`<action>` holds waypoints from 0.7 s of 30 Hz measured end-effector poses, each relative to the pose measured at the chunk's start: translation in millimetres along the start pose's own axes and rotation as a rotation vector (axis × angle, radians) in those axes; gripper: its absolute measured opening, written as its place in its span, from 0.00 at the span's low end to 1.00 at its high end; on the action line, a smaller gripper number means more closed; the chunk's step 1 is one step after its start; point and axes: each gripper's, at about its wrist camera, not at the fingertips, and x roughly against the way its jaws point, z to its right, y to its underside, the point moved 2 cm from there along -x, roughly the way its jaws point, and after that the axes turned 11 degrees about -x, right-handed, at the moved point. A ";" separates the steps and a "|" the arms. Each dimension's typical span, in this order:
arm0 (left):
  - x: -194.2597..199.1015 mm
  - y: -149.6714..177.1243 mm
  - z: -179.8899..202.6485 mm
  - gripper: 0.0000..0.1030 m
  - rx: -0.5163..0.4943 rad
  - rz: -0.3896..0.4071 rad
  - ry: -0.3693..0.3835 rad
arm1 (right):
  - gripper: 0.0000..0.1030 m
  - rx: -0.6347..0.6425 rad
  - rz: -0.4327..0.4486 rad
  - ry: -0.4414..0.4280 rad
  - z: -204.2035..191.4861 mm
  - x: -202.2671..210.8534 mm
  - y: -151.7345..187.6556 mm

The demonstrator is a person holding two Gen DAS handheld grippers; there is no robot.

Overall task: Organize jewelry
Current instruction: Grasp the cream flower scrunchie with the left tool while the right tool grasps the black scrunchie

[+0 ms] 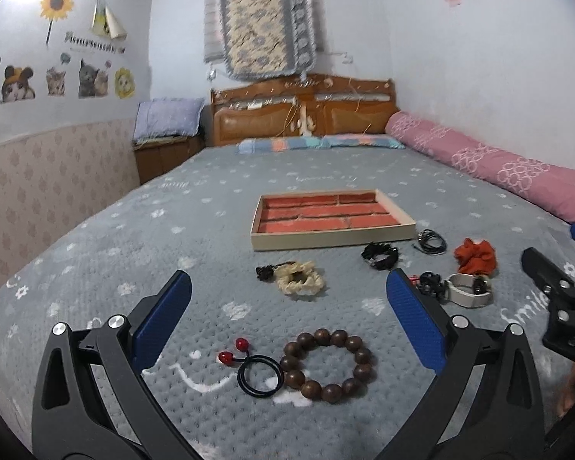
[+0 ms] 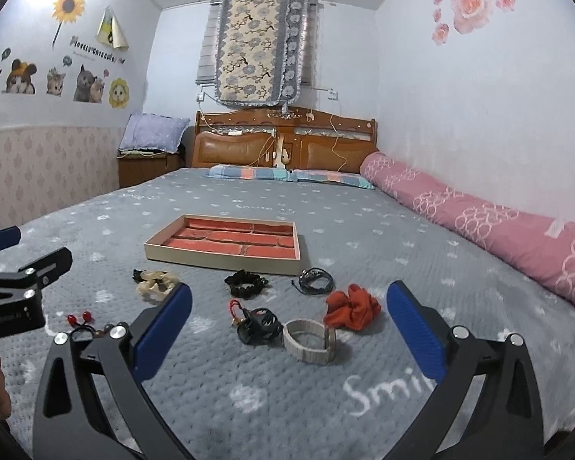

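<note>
Both claws hover over the grey bed cover [image 1: 96, 237], holding nothing. Left claw [image 1: 287, 299]: fingers spread wide. Right claw [image 2: 289, 306]: fingers spread wide as well.

Landmark: the shallow tray [image 1: 331, 238] with orange-red compartments, lying flat on the cover; no jewelry can be seen in its compartments.

All items lie on the camera side of the tray, none touching it:
- Black cord coil [image 1: 432, 241] just off the tray's near right corner.
- Black braided bracelet [image 1: 379, 255] near the tray's front edge.
- Orange scrunchie [image 1: 475, 255] right of the tray, beyond the cord coil.
- Cream scrunchie [image 1: 299, 278] in front of the tray, a small black piece touching its left side.
- Grey-white band [image 1: 469, 289] and black charm piece [image 1: 429, 283] side by side, nearer the camera than the bracelet.
- Wooden bead bracelet [image 1: 327, 366] farthest from the tray, between the left claw's fingers, touching a black hair tie [image 1: 258, 377] with red beads.
</note>
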 end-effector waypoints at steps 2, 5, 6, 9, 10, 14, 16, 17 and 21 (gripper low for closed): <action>-9.5 -0.7 -3.4 0.95 0.012 -0.021 0.001 | 0.96 0.007 0.000 0.004 -1.3 -4.1 -1.2; -20.5 -2.9 -5.2 0.95 0.014 -0.042 -0.002 | 0.96 -0.002 -0.018 -0.004 -1.4 -12.7 -2.5; -23.5 -3.3 -5.4 0.95 0.013 -0.046 0.001 | 0.96 -0.011 -0.027 -0.008 -0.1 -15.7 -2.8; -34.5 -3.9 -4.2 0.95 0.010 -0.065 0.019 | 0.96 -0.036 -0.046 -0.009 5.2 -25.4 -2.9; -39.9 -4.4 -4.3 0.95 0.015 -0.071 0.027 | 0.96 -0.042 -0.051 -0.004 6.9 -29.2 -2.6; -54.6 -5.3 -2.8 0.95 0.016 -0.100 0.048 | 0.96 -0.043 -0.074 0.009 9.9 -45.1 0.5; -64.5 -5.1 -2.3 0.95 0.015 -0.127 0.064 | 0.96 -0.039 -0.088 0.008 10.5 -54.4 2.7; -68.2 -4.7 -2.2 0.95 0.018 -0.135 0.072 | 0.96 -0.039 -0.094 0.004 11.0 -58.4 3.5; -83.7 -2.1 -3.0 0.95 0.010 -0.164 0.059 | 0.96 -0.042 -0.109 0.002 12.3 -76.7 5.8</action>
